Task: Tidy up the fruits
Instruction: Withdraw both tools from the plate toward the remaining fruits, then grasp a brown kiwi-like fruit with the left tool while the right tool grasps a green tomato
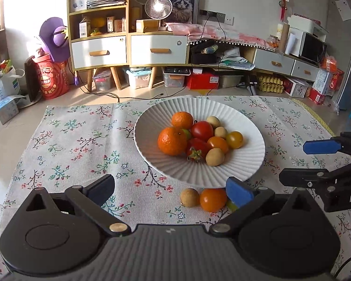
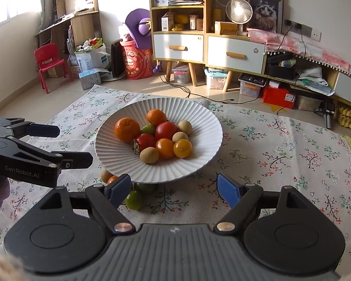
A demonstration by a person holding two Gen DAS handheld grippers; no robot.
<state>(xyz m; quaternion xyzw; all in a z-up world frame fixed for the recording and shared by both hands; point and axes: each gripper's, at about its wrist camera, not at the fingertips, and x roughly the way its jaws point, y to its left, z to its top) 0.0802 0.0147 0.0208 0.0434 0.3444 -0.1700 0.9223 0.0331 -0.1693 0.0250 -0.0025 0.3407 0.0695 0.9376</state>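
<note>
The left tool (image 1: 173, 187) gapes wide, gripping nothing; a longan (image 1: 189, 197) and orange tomato (image 1: 213, 199) lie between its fingers before the white ribbed plate (image 1: 199, 107) of fruit. "GenRobot.AI" marks it. The right tool (image 2: 174, 188) gapes empty too.

I see open floral tablecloth (image 1: 77, 145) left of the white bowl (image 1: 245, 164). At its near rim a longan (image 1: 189, 197), orange tomato (image 1: 213, 199) and green tomato (image 2: 133, 199) block low approach. Cloth (image 2: 280, 145) right of the bowl is free.
</note>
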